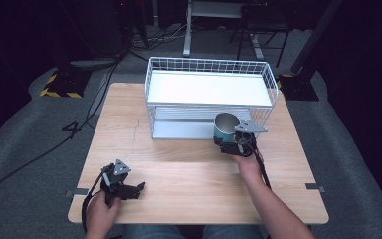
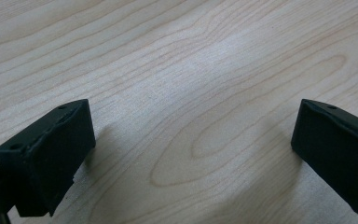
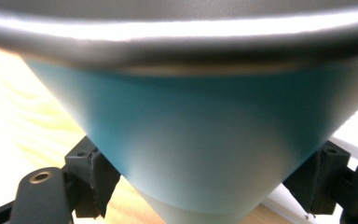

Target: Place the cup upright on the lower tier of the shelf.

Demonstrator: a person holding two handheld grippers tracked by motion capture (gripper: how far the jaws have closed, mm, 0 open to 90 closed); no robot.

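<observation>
Mid-transfer. The right hand-held gripper is clamped on the lower body of a teal cup, held off the bench just in front of the white wire rack; placement on a shelf is judged still to come. The left hand-held gripper rests on the bench, jaws wide apart and empty.

Wire rack stands on the table, upper centre of frame. Cup, held in the right gripper, sits just before the rack's lower shelf, right of centre. Left gripper rests on the table, lower left, well apart.
</observation>
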